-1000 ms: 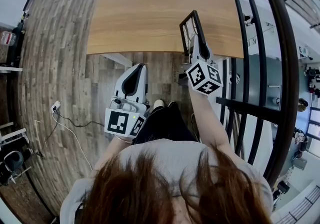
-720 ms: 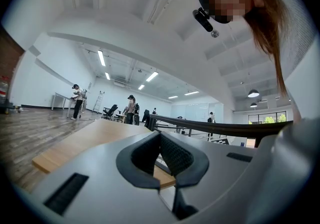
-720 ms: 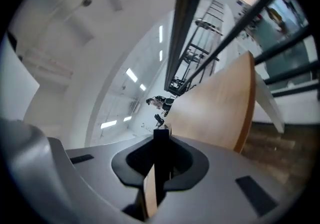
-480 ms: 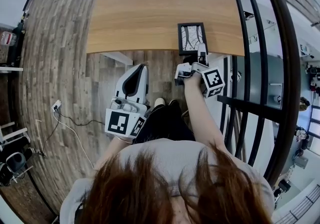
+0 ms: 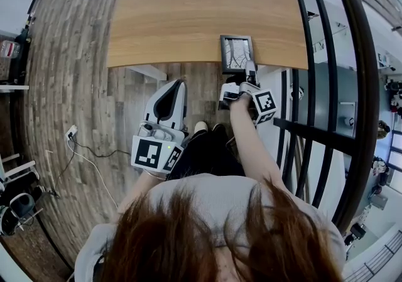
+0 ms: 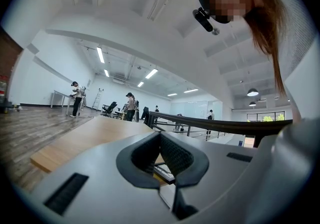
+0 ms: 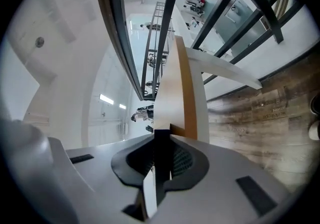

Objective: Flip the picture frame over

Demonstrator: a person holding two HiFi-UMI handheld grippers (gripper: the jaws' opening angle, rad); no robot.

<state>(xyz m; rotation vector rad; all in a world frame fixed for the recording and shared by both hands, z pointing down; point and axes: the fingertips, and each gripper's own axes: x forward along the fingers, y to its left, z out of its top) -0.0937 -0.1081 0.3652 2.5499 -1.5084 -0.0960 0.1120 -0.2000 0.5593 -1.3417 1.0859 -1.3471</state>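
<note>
The black picture frame [image 5: 236,53] lies about flat on the wooden table [image 5: 188,10], close to its front edge, with the printed side up. My right gripper [image 5: 250,72] reaches level from below the edge and is shut on the frame's near rim. In the right gripper view that dark rim [image 7: 161,140] runs edge-on between the pads. My left gripper [image 5: 174,85] hangs lower, in front of the table and left of the frame, shut and holding nothing. In the left gripper view a corner of the frame [image 6: 165,172] shows past the jaws.
A black metal railing [image 5: 314,86] runs along the right, close to my right arm. The floor is wood planks, with a white power strip and cable [image 5: 70,133] at the left. Several people [image 6: 131,106] stand far off at the room's other end.
The frame went from standing on edge to lying flat, picture side up. My right gripper rolled and sank with it. The left gripper stayed still.
</note>
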